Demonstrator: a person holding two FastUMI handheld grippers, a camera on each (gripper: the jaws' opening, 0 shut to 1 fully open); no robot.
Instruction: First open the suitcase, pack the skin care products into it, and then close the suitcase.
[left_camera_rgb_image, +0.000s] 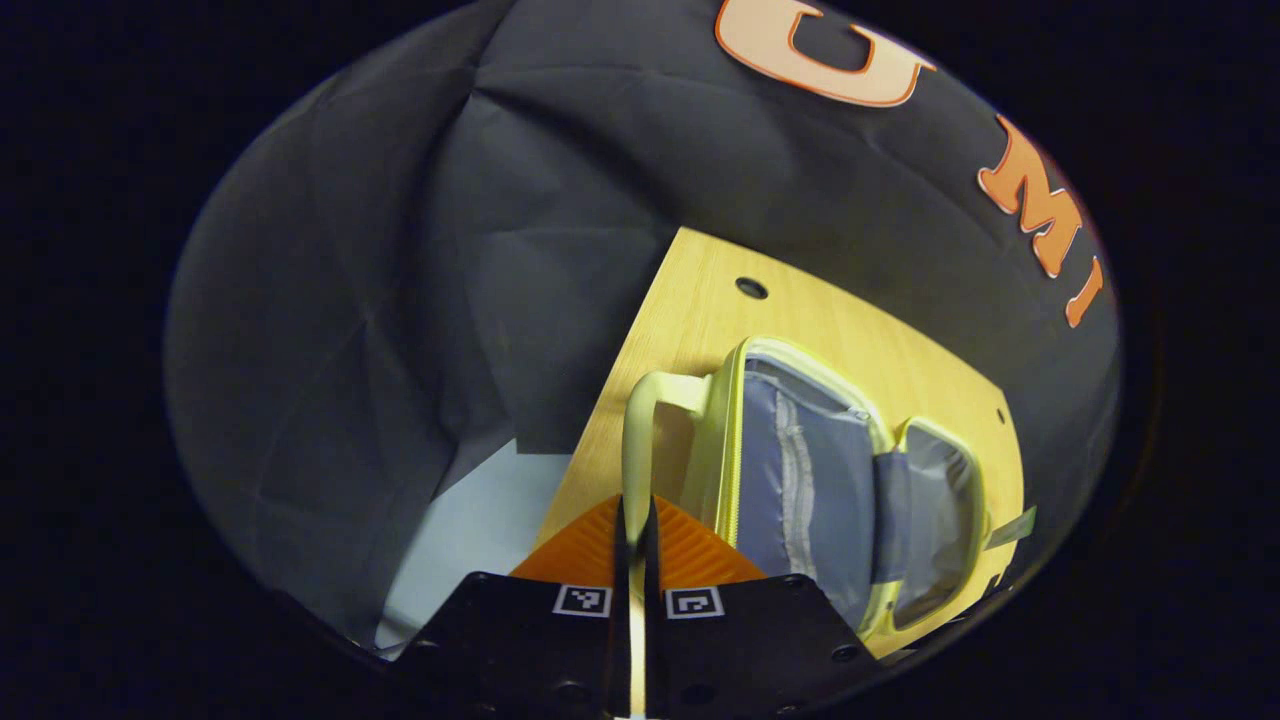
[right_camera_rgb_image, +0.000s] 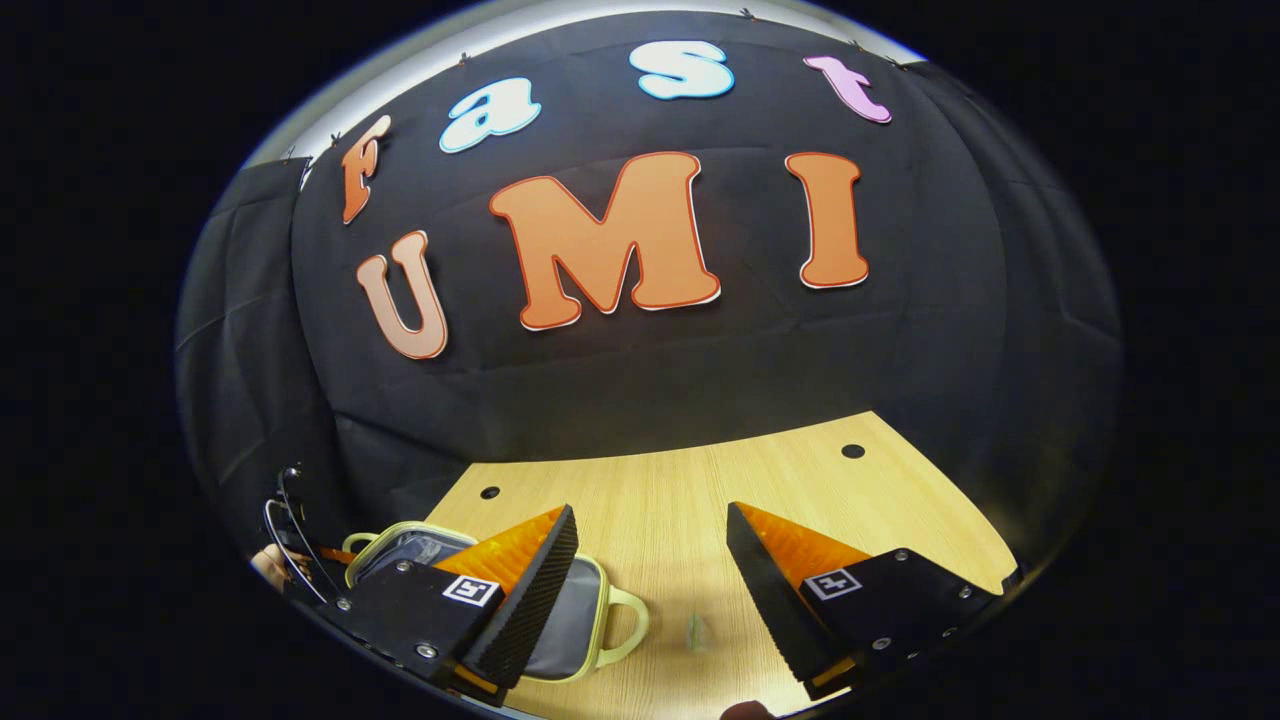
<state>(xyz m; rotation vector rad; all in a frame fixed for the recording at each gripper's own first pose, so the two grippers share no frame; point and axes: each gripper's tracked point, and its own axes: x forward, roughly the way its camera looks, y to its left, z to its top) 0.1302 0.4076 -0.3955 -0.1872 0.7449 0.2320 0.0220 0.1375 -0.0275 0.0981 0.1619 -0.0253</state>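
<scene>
- Pinching the suitcase (left_camera_rgb_image: 800, 480) handle (left_camera_rgb_image: 634, 440), the left gripper (left_camera_rgb_image: 636, 545) has both fingers clamped on it.
- Suitcase lies open on the wooden table (right_camera_rgb_image: 680, 500).
- Right gripper (right_camera_rgb_image: 650, 560) hangs beside the suitcase, fingers spread wide.

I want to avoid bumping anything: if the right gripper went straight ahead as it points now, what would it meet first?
Probably bare light wooden tabletop, then the black cloth wall. The open right gripper has the pale yellow-green suitcase off to its left side, though depth is uncertain.

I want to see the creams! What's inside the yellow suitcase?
The open suitcase shows grey lining and a zipped pocket, with no creams visible. Its lower end is cut off from sight. The left gripper pinches the handle.
</scene>
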